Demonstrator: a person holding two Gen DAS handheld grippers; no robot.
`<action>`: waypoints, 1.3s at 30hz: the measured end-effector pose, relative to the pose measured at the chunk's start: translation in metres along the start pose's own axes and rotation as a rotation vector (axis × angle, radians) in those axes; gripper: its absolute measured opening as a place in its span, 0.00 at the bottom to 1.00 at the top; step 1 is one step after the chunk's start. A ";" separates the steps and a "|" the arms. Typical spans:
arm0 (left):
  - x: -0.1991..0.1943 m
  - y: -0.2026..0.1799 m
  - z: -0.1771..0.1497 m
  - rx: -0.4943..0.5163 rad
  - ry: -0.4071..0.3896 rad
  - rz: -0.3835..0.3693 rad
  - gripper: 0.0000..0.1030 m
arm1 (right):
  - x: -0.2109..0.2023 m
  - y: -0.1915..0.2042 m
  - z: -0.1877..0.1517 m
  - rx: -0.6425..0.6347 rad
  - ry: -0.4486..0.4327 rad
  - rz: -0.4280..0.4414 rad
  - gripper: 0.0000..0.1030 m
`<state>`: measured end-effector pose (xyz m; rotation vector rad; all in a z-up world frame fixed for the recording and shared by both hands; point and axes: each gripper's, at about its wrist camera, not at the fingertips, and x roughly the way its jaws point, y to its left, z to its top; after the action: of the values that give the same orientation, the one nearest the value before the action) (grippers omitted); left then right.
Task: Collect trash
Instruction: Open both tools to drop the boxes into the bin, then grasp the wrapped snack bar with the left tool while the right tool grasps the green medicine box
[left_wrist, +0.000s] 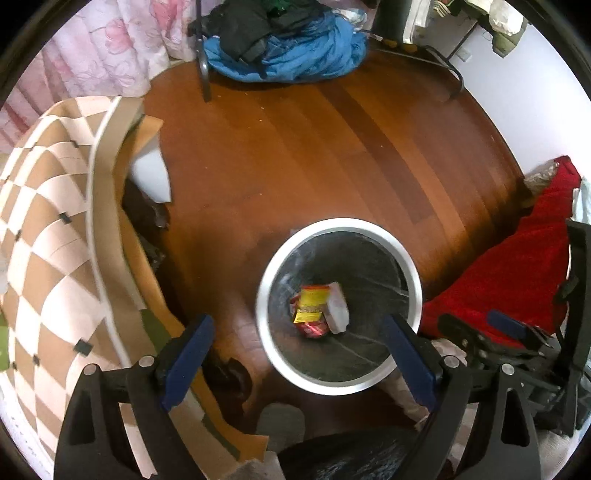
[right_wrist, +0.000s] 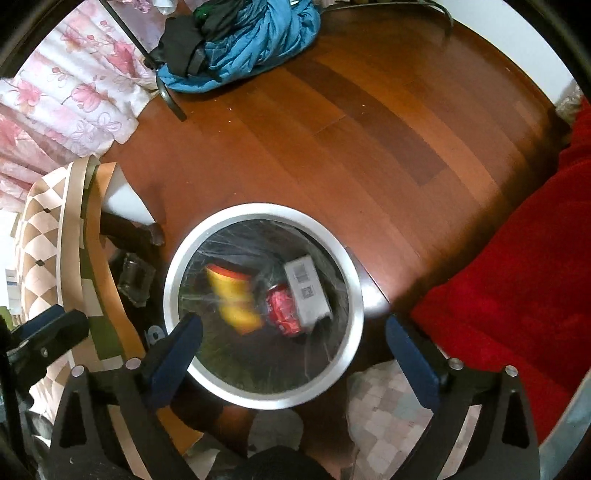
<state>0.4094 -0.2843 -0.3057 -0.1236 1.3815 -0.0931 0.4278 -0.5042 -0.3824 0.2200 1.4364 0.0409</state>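
A round bin with a white rim (left_wrist: 415, 280) and a clear liner stands on the wooden floor; it also shows in the right wrist view (right_wrist: 354, 273). Inside lie a yellow and red packet (left_wrist: 311, 300), a white box (left_wrist: 338, 308) and a red can (left_wrist: 314, 329). In the right wrist view the yellow packet (right_wrist: 234, 295) is blurred, beside the red can (right_wrist: 282, 308) and the white box (right_wrist: 306, 291). My left gripper (left_wrist: 301, 358) is open and empty above the bin. My right gripper (right_wrist: 293, 354) is open and empty above the bin. The right gripper also shows in the left wrist view (left_wrist: 513, 332).
A table with a checked cloth (left_wrist: 48, 221) stands to the left. A red blanket (right_wrist: 517, 277) lies to the right. A pile of blue and black clothes (right_wrist: 240, 48) sits at the far side by a chair leg (left_wrist: 205, 77). Pink floral curtain (right_wrist: 66, 99) hangs at far left.
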 end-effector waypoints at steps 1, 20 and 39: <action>-0.003 0.001 -0.003 0.000 -0.006 0.015 0.91 | -0.002 0.002 -0.002 -0.004 0.007 -0.011 0.98; -0.075 0.001 -0.044 0.010 -0.134 0.083 0.91 | -0.070 0.023 -0.050 -0.072 0.022 -0.088 0.98; -0.215 0.061 -0.076 -0.089 -0.405 0.143 0.91 | -0.233 0.073 -0.085 -0.089 -0.246 0.029 0.98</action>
<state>0.2947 -0.1965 -0.1193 -0.1106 0.9863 0.1090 0.3196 -0.4588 -0.1522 0.1660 1.1839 0.0982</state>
